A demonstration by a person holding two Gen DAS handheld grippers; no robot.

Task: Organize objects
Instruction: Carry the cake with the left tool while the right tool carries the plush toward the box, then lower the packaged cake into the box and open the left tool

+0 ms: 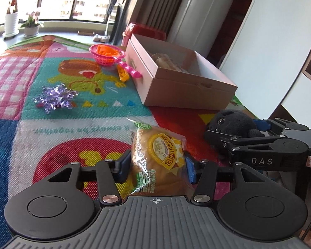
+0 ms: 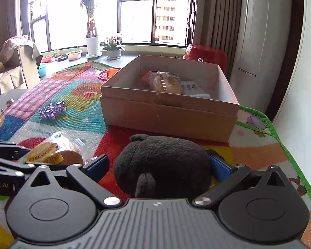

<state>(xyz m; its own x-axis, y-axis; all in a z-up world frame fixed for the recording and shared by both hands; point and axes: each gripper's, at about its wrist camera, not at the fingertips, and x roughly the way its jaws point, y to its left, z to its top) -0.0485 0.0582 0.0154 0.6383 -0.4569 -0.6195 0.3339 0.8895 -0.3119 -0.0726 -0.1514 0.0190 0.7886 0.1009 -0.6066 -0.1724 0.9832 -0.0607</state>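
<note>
You had a glossy, crinkled clear-plastic bread packet [image 1: 158,157] and a matt, fuzzy black plush toy [image 2: 161,161] on the woven, coarse-looking play mat [image 1: 58,128], beside a matt cardboard box [image 2: 168,116] and a shiny foil bow [image 1: 56,98].

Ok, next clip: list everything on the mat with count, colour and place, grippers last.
bread packet: one, yellow, near mat edge, between left pads
plush toy: one, black, right of the bread
cardboard box: one, tan, behind plush, holds packaged snacks
gift bow: one, purple, left on mat
toy strainer: one, pink, left of box, orange pieces inside
play mat: one, multicoloured, under everything
left gripper: pressing the bread packet
right gripper: open around the plush toy
</note>
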